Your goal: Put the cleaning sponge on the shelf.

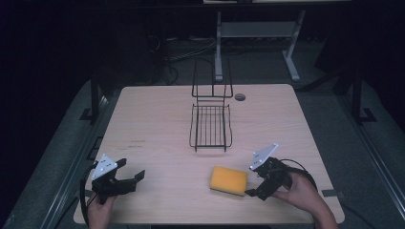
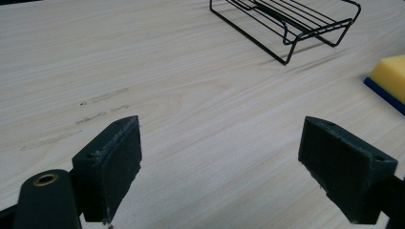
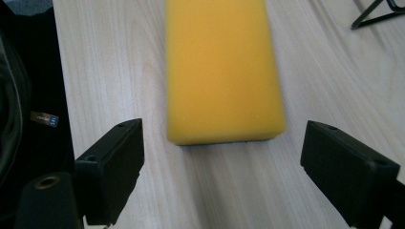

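Observation:
A yellow sponge [image 1: 229,180] with a dark blue underside lies flat on the wooden table [image 1: 157,124], near the front edge, right of centre. My right gripper [image 1: 251,182] sits just right of it, open, its jaws pointing at the sponge's short end. In the right gripper view the sponge [image 3: 222,67] lies just ahead of the open gripper [image 3: 224,176], nothing between the pads. My left gripper [image 1: 131,170] rests open at the front left, empty; its own view shows the gripper [image 2: 222,176] over bare wood, the sponge [image 2: 389,76] far right. A black wire rack [image 1: 210,126] stands mid-table.
The wire rack [image 2: 286,24] has a raised back frame on its far side. A round cable hole [image 1: 240,97] lies beside it at the back. The table's front edge is close to both hands. A white-legged stand [image 1: 258,33] is on the floor behind.

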The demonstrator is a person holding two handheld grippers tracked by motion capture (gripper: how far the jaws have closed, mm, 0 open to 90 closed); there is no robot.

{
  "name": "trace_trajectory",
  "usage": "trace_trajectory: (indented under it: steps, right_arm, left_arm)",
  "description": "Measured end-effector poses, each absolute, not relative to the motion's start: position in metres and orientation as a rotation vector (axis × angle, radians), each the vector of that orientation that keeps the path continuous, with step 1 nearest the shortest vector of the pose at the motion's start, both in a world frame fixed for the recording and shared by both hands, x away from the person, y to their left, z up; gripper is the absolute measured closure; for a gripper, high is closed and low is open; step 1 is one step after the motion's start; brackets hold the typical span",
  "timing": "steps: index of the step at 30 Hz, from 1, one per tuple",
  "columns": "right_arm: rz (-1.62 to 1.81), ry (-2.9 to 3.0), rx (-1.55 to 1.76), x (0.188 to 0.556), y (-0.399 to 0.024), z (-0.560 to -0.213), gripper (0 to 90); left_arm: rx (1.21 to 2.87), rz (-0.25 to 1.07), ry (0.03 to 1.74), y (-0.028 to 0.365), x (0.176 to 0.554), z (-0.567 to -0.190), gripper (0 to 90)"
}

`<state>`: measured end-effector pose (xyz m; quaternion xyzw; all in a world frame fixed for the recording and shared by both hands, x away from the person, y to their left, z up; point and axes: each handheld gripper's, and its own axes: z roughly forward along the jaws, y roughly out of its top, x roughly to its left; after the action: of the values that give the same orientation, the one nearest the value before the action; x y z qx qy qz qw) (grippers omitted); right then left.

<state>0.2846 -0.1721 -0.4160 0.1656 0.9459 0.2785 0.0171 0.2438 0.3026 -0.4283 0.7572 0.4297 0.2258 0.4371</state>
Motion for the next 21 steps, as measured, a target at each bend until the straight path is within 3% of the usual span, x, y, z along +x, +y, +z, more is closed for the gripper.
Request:
trace_trajectory:
  steps: [21]
  right_arm:
    - [0.778,2.999,0.406,0.301,-0.130,-0.411,14.5]
  left_arm:
    - [1.872,0.565,1.073,0.305,0.244,-0.427,14.1]
